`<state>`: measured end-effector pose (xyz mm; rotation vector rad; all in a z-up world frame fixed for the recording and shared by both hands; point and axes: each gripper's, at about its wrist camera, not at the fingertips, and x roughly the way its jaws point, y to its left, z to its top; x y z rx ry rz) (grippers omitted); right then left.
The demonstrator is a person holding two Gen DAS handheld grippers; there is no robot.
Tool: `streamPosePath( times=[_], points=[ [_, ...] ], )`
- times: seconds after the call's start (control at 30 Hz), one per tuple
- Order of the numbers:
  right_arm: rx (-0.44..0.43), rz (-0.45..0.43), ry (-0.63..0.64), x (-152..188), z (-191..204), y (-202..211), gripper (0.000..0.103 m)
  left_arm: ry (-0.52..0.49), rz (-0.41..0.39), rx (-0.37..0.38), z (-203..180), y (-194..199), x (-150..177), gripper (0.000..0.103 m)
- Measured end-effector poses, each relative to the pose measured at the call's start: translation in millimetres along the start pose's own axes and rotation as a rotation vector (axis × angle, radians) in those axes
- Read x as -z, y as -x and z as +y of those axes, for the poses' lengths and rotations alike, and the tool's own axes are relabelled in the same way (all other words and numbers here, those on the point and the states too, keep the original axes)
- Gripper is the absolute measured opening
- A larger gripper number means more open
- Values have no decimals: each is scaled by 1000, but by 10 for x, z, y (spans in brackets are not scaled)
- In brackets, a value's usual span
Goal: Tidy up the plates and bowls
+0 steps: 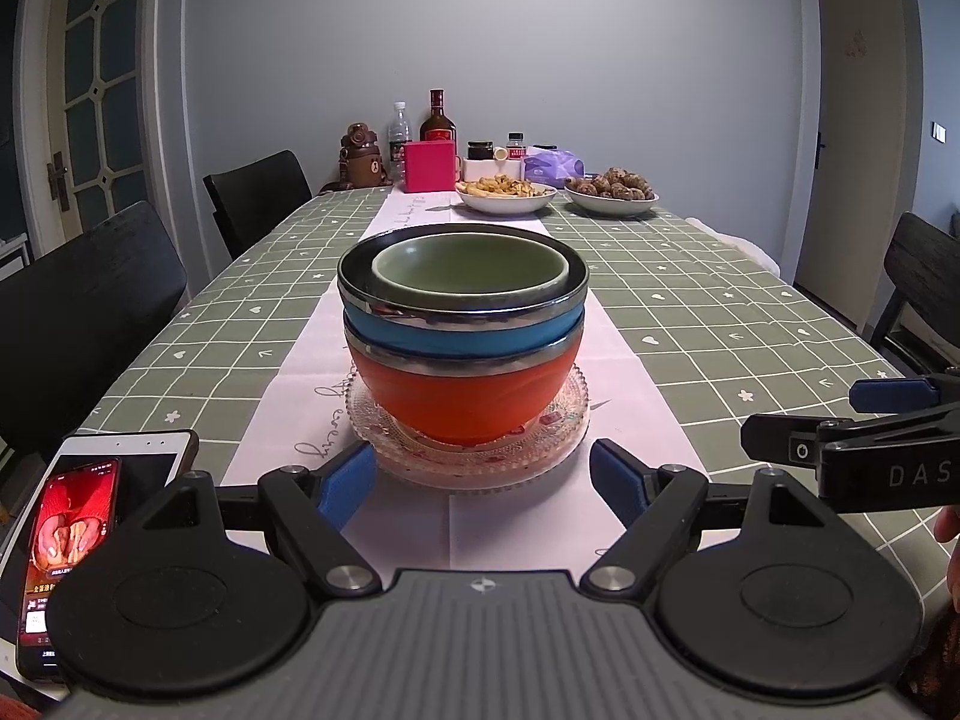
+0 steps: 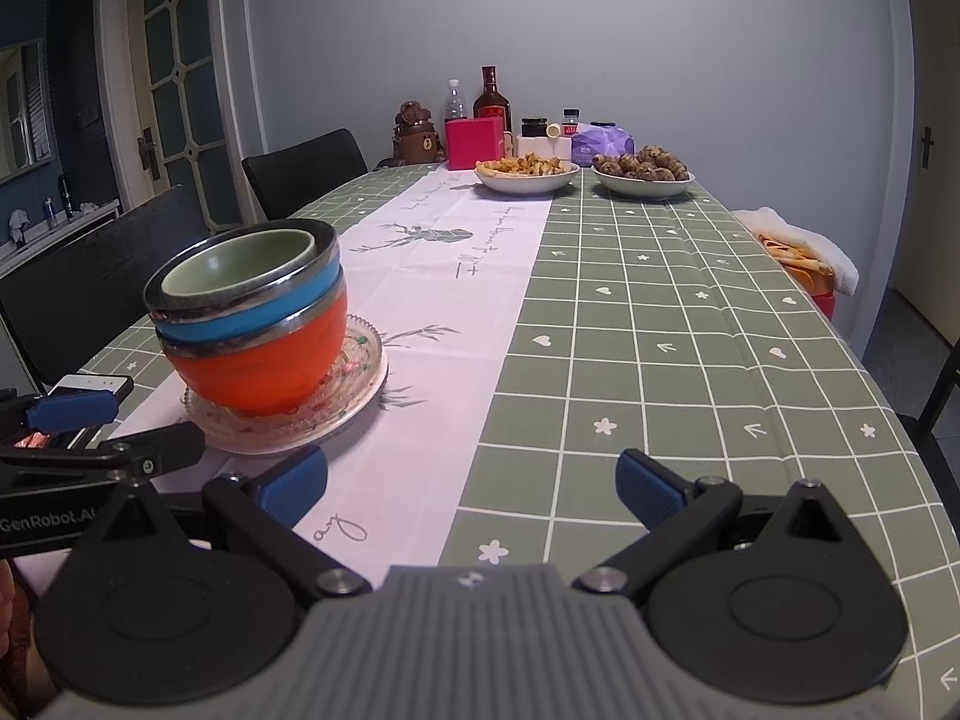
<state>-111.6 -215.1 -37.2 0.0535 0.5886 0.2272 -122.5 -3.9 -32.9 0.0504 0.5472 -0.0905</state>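
A stack of nested bowls stands on clear glass plates (image 1: pixel 564 438) on the white table runner: an orange bowl (image 1: pixel 462 396) at the bottom, a blue bowl (image 1: pixel 456 333) in it, and a green bowl (image 1: pixel 468 267) on top. My left gripper (image 1: pixel 483 480) is open and empty just in front of the stack. The stack shows at the left in the right wrist view (image 2: pixel 252 324). My right gripper (image 2: pixel 471 489) is open and empty over the tablecloth, to the right of the stack.
A phone (image 1: pixel 66 534) lies on a tablet (image 1: pixel 138 450) at the near left. Two white bowls of food (image 1: pixel 507 195) (image 1: pixel 612 195), bottles (image 1: pixel 437 117), a pink box (image 1: pixel 429 165) and jars stand at the far end. Black chairs (image 1: pixel 84 312) line both sides.
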Motion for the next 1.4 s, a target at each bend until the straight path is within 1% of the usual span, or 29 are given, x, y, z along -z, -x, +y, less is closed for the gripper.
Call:
streamPosePath(
  times=[1.4],
  points=[
    [-1, 13, -11, 13, -5, -32, 100, 2, 12, -7, 12, -16, 12, 95]
  ],
)
